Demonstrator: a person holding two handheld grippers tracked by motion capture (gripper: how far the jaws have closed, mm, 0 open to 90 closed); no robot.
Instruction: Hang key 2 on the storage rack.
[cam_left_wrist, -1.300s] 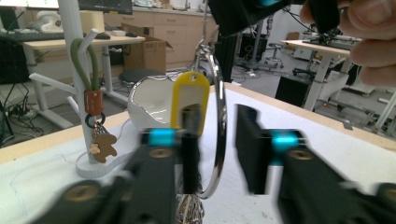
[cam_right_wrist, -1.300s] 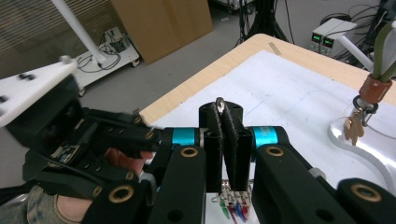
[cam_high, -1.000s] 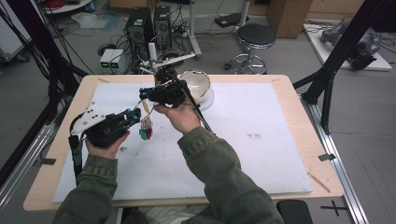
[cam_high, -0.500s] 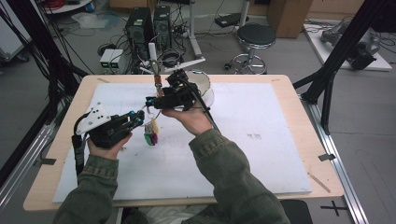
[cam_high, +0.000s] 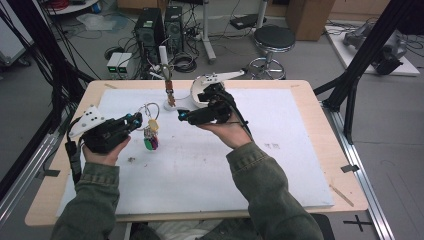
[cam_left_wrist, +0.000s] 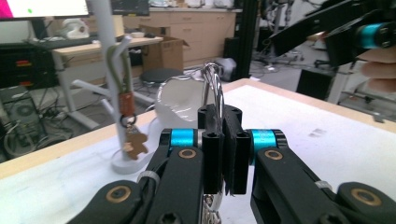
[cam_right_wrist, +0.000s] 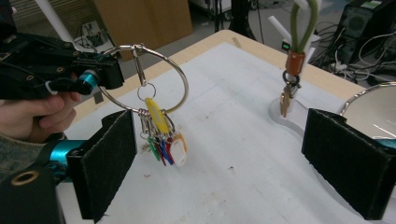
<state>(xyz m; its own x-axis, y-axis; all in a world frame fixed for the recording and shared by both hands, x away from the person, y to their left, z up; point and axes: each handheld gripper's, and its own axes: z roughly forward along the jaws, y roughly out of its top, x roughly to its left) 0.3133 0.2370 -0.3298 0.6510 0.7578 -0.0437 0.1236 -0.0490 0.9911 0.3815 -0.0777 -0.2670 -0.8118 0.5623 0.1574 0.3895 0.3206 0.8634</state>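
While the left hand-held gripper (cam_high: 134, 120) pinches the large wire key ring (cam_right_wrist: 144, 77) with jaws pressed together, coloured key tags (cam_right_wrist: 166, 144) hang from the ring above the white mat on the bench (cam_high: 310, 87). Right hand-held gripper (cam_high: 184, 116) is near the ring, apart from it, jaws spread wide. A white peg stand (cam_high: 167, 75) carrying a brown keychain (cam_left_wrist: 130, 126) stands just behind.
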